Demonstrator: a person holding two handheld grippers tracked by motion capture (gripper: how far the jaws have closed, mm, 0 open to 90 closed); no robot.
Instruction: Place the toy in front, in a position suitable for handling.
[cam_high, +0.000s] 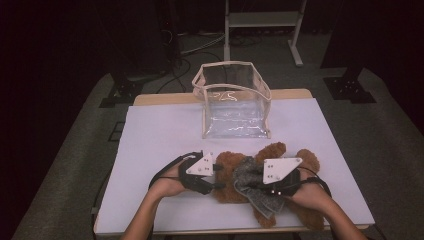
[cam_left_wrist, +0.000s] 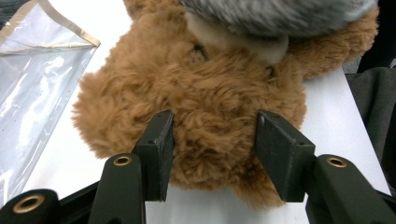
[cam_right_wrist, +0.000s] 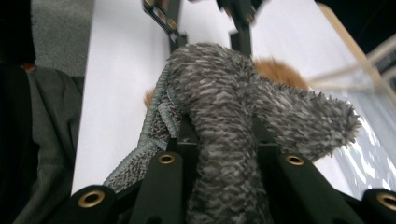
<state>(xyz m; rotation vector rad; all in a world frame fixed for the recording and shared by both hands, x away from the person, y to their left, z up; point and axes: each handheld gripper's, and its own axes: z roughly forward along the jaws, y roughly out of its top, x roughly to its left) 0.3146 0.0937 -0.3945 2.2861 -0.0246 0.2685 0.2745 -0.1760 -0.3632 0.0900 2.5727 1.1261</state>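
Note:
A brown teddy bear (cam_high: 274, 150) lies near the white table's front edge, with a grey fuzzy cloth (cam_high: 244, 174) draped over its middle. My left gripper (cam_high: 218, 181) comes in from the bear's left. In the left gripper view its pads (cam_left_wrist: 159, 154) press into the fur on both sides of a rounded part of the bear (cam_left_wrist: 210, 88). My right gripper (cam_high: 253, 183) is on the bear's right side. In the right gripper view the grey cloth (cam_right_wrist: 219, 107) runs between its jaws and hangs over them, gripped.
A clear plastic bag (cam_high: 232, 100) with beige trim stands open at the back middle of the white table (cam_high: 160, 130). Behind the table are a metal stand (cam_high: 262, 30) and cables (cam_high: 190, 55) on the dark floor. The person's forearms enter from the bottom.

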